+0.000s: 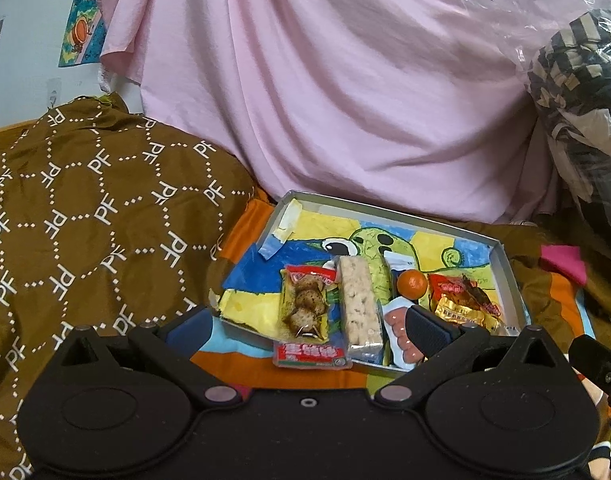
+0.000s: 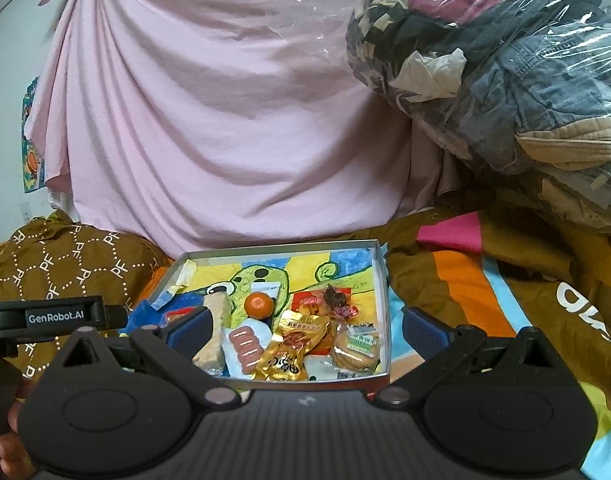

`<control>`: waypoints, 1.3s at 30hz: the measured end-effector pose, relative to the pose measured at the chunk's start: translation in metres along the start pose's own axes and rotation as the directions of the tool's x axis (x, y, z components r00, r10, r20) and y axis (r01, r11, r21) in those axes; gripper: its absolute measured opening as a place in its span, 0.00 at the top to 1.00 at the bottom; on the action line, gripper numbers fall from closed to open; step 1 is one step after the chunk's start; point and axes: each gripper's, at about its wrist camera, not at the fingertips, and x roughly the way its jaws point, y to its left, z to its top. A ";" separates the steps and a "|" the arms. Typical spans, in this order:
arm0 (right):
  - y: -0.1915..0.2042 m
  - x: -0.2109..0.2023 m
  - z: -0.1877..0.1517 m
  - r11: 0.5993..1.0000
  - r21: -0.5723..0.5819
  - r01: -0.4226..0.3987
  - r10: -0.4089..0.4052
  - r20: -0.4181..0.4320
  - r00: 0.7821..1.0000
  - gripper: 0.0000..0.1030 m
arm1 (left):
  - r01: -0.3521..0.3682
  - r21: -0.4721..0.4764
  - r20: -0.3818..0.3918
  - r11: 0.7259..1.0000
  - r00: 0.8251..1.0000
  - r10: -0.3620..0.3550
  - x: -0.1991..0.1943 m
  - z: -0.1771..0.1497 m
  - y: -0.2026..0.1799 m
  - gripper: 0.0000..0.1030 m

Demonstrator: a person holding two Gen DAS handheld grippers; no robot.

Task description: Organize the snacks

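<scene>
Currently both grippers, left gripper and right gripper, are hovering spread wide, gripping nothing. Snacks are lying inside the tray, a skewer packet overhanging its near edge.

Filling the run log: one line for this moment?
left gripper: open | right gripper: open | shallow grey snack tray: filled | round orange mandarin: in tray

Snacks lie in the tray along its near edge. The orange sits behind the sausage pack. The rice bar lies left of both.

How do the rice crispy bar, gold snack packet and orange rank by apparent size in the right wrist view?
1. Gold snack packet, though it lies nearer the camera.
2. Rice crispy bar, partly hidden by a gripper finger.
3. Orange, clearly smallest.
</scene>
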 end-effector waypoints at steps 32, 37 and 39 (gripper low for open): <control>0.033 -0.066 -0.044 1.000 0.022 -0.006 0.007 -0.054 0.999 0.00 | -0.045 -0.005 -0.025 0.999 0.999 0.045 -0.068 -0.043 0.054 0.01; 0.040 -0.073 -0.049 1.000 0.019 -0.004 0.005 -0.068 0.998 0.00 | -0.038 0.011 -0.013 0.999 0.999 0.038 -0.080 -0.049 0.063 0.01; 0.041 -0.075 -0.051 1.000 0.023 -0.002 0.004 -0.075 0.997 0.00 | -0.035 0.028 -0.008 0.999 0.999 0.035 -0.084 -0.051 0.064 0.01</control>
